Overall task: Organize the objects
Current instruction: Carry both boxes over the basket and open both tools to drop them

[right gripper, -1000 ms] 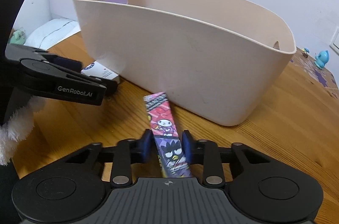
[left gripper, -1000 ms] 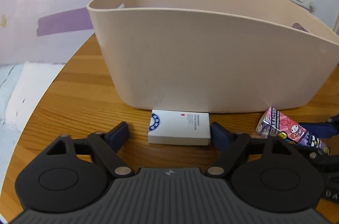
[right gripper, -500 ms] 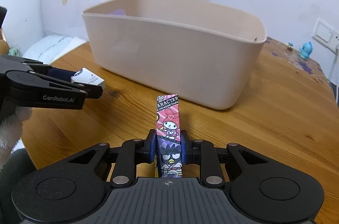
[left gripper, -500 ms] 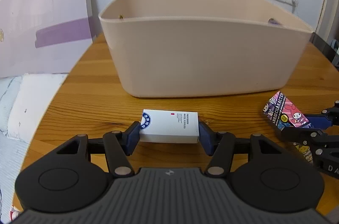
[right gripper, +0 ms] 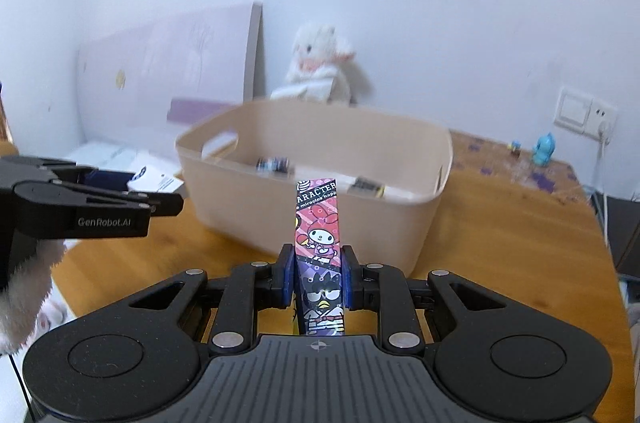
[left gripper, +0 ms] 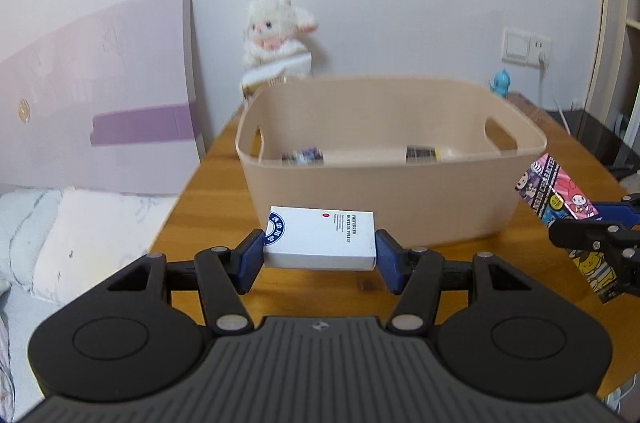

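- Both grippers have risen off the desk (left gripper: 208, 167) with their loads since the earlier frames; the bin's inside now shows.
- Left gripper (left gripper: 320, 252) clamps the white box (left gripper: 320, 237) by its short ends, having just closed on it; the box's long axis runs crosswise between the pads, clear of the desk, before the beige bin (left gripper: 384, 199).
- Right gripper (right gripper: 318, 273) pinches the cartoon packet (right gripper: 318, 223), whose long axis points forward toward the bin's near wall.

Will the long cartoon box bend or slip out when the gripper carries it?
The cartoon box probably stays stiff: it sticks straight out past the right gripper without drooping. It looks like thin card, so likely light. Its glossy print might slip, and being held near one end it could swivel.
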{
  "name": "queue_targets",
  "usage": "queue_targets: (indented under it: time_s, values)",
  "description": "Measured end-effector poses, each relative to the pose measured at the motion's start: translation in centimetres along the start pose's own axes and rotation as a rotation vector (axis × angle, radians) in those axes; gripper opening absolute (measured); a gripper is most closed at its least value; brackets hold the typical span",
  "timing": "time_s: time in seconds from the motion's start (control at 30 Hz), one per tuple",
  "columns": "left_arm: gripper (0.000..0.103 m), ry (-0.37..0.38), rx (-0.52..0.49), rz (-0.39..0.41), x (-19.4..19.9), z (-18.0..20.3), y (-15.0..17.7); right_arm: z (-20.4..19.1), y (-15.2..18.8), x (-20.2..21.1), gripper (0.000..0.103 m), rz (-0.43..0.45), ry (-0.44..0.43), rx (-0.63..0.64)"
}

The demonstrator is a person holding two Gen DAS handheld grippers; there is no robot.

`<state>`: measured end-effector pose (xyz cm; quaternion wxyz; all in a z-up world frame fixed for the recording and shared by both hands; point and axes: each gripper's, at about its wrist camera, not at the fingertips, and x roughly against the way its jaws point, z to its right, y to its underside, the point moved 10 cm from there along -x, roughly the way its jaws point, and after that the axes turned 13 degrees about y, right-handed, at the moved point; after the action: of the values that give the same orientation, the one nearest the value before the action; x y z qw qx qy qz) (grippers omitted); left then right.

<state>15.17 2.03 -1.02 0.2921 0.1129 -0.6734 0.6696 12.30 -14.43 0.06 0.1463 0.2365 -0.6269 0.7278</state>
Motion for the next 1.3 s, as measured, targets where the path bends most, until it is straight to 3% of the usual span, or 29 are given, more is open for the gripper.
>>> queue_targets:
  time_s: [0.33,0.63,0.9,1.3]
  values:
    - [0.061,-0.019,-0.040,0.085,-0.1,0.1,-5.5,2.4,-5.5,-1.3,0.022,0.090,0.050,-0.067]
    - [0.061,-0.029,-0.054,0.081,-4.5,0.1,-8.9,3.7,-8.9,-5.4,0.022,0.101,0.082,-0.111]
    - [0.061,-0.036,-0.017,-0.016,-10.5,-1.0,-9.1,3.8,-9.6,-10.3,0.022,0.062,0.159,-0.100]
    - [0.061,-0.041,0.006,-0.218,-16.1,-2.2,-5.4,3.2,-6.2,-17.0,0.022,-0.090,0.184,-0.044]
